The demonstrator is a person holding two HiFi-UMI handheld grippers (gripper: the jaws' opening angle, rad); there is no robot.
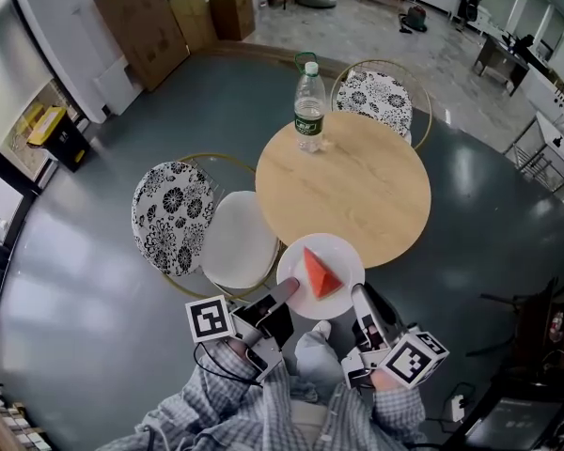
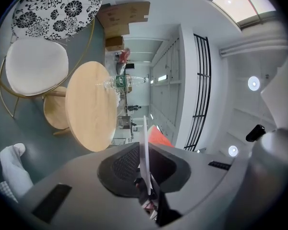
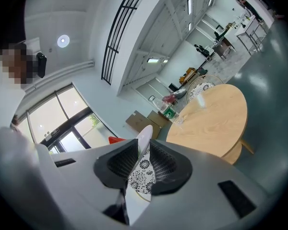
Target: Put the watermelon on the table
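A red watermelon wedge (image 1: 320,272) lies on a white plate (image 1: 299,299) carried over the near edge of the round wooden table (image 1: 357,186); I cannot tell whether the plate touches the tabletop. My left gripper (image 1: 287,289) is shut on the plate's left rim and my right gripper (image 1: 359,294) on its right rim. The left gripper view has the plate (image 2: 144,147) edge-on between the jaws of the left gripper (image 2: 144,163), the watermelon (image 2: 158,134) just beyond. The right gripper view shows the plate rim (image 3: 145,137) pinched by the right gripper (image 3: 141,158), with a sliver of watermelon (image 3: 116,139) behind.
A clear water bottle (image 1: 309,106) stands on the table's far side. A chair with a white seat (image 1: 237,242) and flowered back (image 1: 172,216) sits left of the table, a second flowered chair (image 1: 381,97) behind it. Cardboard boxes (image 1: 141,26) lean on the far wall.
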